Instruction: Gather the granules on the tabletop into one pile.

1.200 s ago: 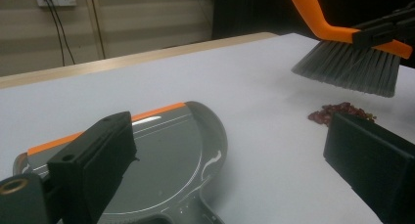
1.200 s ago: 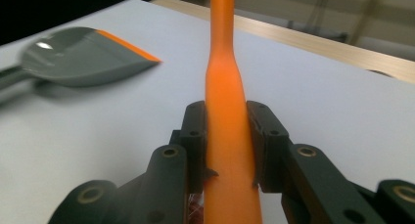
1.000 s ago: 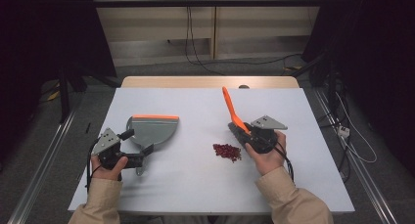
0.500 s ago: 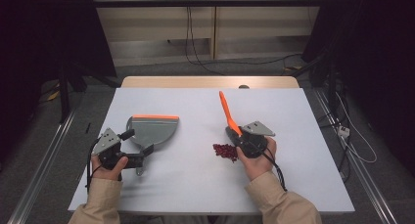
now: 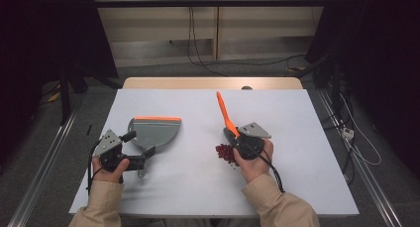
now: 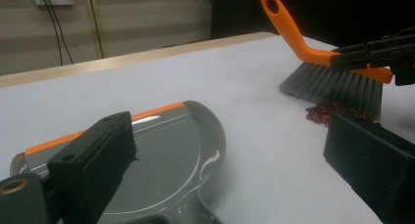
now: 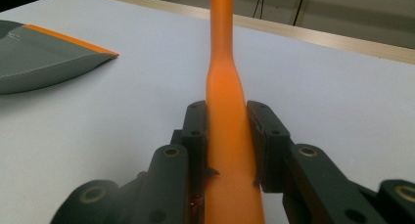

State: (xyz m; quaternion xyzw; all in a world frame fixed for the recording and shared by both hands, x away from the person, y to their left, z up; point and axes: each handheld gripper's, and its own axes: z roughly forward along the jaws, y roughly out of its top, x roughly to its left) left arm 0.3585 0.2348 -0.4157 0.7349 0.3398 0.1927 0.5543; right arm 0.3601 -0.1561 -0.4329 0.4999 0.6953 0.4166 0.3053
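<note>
Beans (image 5: 225, 153), a small red heap, lie on the table (image 5: 297, 177) near its middle, just left of my right hand (image 5: 252, 160), with the brush (image 6: 333, 82) bristles resting at their far edge. My right gripper (image 7: 229, 121) is clenched on the orange brush handle, both jaws pressed flat against its sides, the handle running up and away from me.

My left gripper (image 5: 143, 155) sits at the dustpan (image 5: 153, 130) handle on the left, well apart from the beans. Its jaws look spread in the left gripper view, yet from above they seem to be at the handle, so I cannot tell whether they grip it.

I judge the beans light, hard and ready to roll and scatter, too small to pinch one by one; better swept gently. The plastic handle is stiff and probably slick, so holding it low, near the head, gives control.
</note>
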